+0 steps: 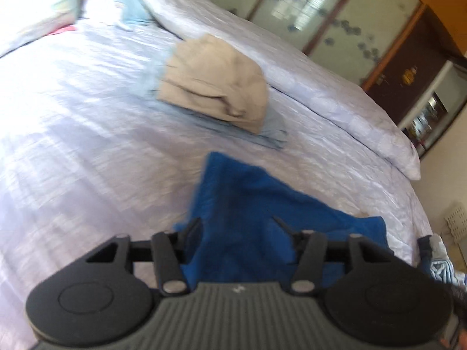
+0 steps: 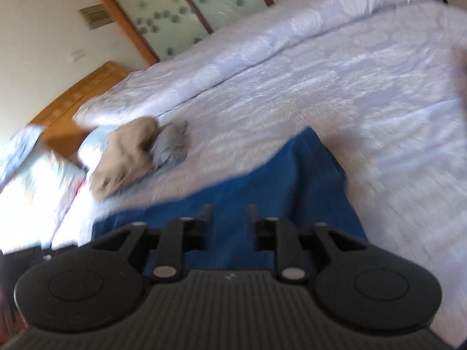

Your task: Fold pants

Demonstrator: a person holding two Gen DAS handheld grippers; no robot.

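Pants [image 1: 262,204]: blue, lying on the bed [image 1: 87,145], directly under both grippers; layout partly hidden and blurred.
Left gripper [image 1: 236,224]: jaws wide, above the pants, holding nothing.
Right gripper [image 2: 227,213]: jaws narrow but apart, above the pants, holding nothing.
Stack [image 1: 216,84]: beige garment folded on a pale blue one, beyond the pants, well apart.
Step, judged: between folds, approaching for a grasp.
Next move calls for: each gripper closing on a pants edge, then carrying it over evenly.
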